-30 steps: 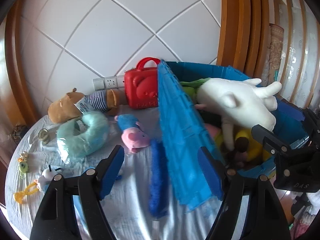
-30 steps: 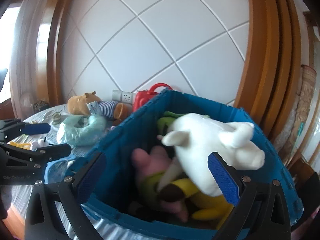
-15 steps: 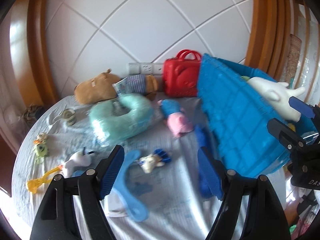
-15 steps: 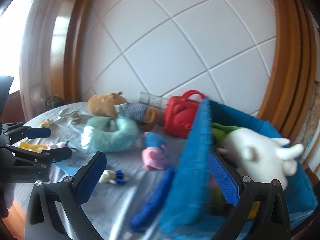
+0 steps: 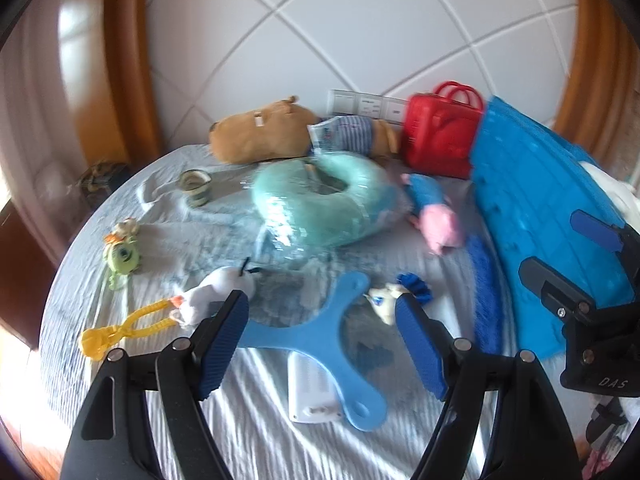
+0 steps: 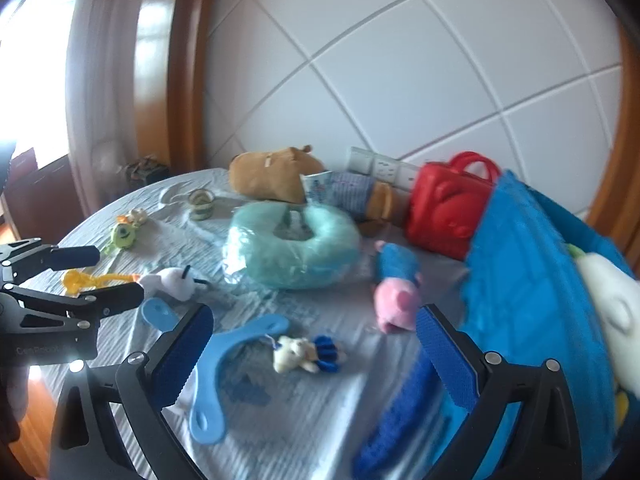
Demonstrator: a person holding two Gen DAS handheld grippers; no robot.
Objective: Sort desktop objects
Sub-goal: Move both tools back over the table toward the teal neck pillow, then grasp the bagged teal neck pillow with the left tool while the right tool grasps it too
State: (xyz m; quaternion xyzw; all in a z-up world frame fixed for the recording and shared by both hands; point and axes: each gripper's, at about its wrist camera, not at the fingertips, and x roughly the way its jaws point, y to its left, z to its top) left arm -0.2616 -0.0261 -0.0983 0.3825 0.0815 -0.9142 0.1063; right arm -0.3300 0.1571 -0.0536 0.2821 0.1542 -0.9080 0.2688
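My left gripper is open and empty above a blue three-armed plastic piece and a white box on the round table. My right gripper is open and empty above a small cream and blue keychain doll. A blue bin stands at the right with a white plush inside. A pink and blue pig plush, a teal neck pillow, a white snowman toy and a green one-eyed toy lie on the cloth.
A brown capybara plush, a striped doll and a red case sit at the back by wall sockets. A yellow clip and a small jar lie left. A dark blue strip lies beside the bin.
Both grippers have swung left and back from the bin, so the toys on the table now fill both views. Both stay open and empty.
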